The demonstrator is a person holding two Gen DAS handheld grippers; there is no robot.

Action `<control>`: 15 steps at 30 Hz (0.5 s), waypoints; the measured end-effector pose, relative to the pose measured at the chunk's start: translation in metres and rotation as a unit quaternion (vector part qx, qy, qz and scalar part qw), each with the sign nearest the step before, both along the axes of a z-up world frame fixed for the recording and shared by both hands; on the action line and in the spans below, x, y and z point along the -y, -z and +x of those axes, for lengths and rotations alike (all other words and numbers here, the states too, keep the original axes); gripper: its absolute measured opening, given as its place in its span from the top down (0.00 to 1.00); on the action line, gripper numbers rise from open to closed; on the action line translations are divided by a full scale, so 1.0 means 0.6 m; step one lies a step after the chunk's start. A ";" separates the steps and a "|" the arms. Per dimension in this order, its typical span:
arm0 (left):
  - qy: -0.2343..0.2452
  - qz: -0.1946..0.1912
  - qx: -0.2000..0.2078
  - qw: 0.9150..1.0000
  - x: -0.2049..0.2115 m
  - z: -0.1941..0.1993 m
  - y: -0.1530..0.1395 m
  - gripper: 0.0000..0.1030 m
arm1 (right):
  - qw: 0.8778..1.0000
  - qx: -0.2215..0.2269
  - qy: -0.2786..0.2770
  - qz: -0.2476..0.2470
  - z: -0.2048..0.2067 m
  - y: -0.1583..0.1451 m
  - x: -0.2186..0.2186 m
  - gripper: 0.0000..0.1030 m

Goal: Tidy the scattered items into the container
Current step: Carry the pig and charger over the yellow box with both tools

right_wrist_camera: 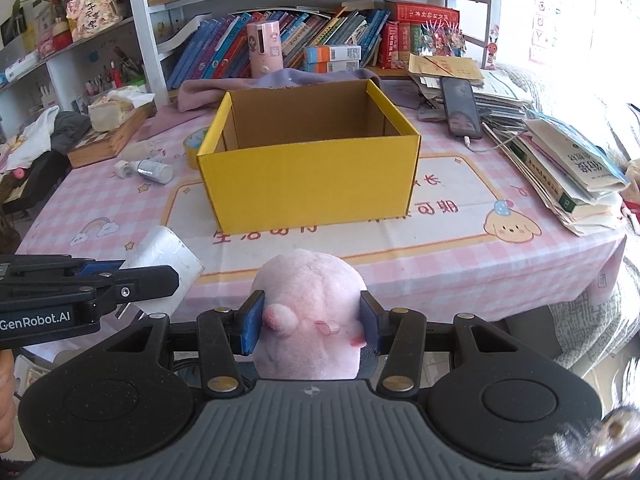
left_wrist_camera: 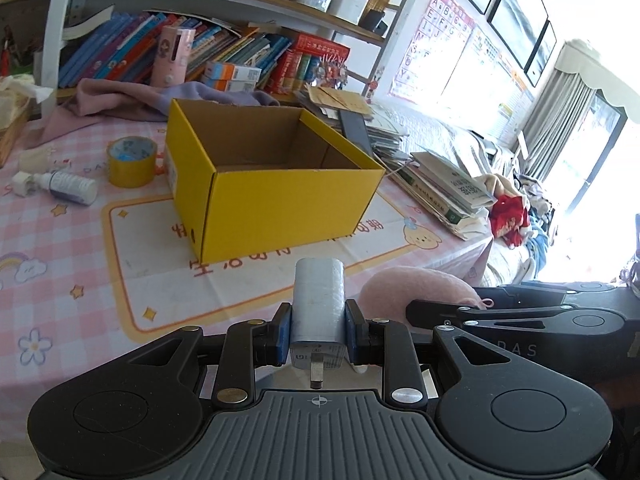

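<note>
The left claw (left_wrist_camera: pixel 318 330) is clenched on a white plug-in charger (left_wrist_camera: pixel 319 300), its blue pads (left_wrist_camera: pixel 283 334) pressing the two flat sides near the plug end, with a metal prong showing beneath. The right claw (right_wrist_camera: pixel 310 322) is grasping a pink plush toy (right_wrist_camera: pixel 309 312), pinched across its soft body so the pile bulges out between the pads. Both loads hang over the near edge of the worktop (right_wrist_camera: pixel 460 264), short of the yellow cardboard box (right_wrist_camera: pixel 310 168) that stands open and apparently empty in the middle of it. The charger looks rigid, light and smooth-skinned, so I judge it could slip or twist if the squeeze eased; its flat sides are the sound place to hold. The plush is light and yielding, will not break, but may snag or spring back on release, so it wants letting go well inside the box walls. Still out, toward the far left corner beside the box, are a roll of yellow tape (left_wrist_camera: pixel 132 162) and a small bottle (left_wrist_camera: pixel 68 188) lying on its side.
</note>
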State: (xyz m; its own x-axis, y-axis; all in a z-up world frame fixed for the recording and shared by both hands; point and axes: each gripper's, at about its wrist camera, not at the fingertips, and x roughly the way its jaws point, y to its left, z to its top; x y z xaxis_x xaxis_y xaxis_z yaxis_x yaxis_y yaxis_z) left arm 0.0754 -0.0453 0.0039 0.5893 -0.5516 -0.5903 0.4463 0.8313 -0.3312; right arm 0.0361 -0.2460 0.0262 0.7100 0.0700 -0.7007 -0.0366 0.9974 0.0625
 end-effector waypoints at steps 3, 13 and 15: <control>0.002 0.005 0.010 1.000 0.008 0.020 -0.005 0.76 | 1.000 0.008 -0.003 -0.001 0.022 -0.003 0.004 0.55; -0.004 0.005 0.066 0.998 0.043 0.107 -0.060 0.76 | 0.996 0.086 -0.024 -0.008 0.124 -0.064 0.034 0.55; -0.012 0.004 0.079 0.997 0.052 0.126 -0.073 0.76 | 0.993 0.107 -0.037 -0.017 0.150 -0.080 0.044 0.55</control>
State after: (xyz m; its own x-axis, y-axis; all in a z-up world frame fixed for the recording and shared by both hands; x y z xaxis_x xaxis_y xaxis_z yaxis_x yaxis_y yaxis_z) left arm 0.1508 -0.0763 0.0474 0.6884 -0.5311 -0.4940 0.4719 0.8452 -0.2511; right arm 0.1258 -0.2721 0.0742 0.8366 0.1057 -0.5375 -0.1179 0.9930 0.0118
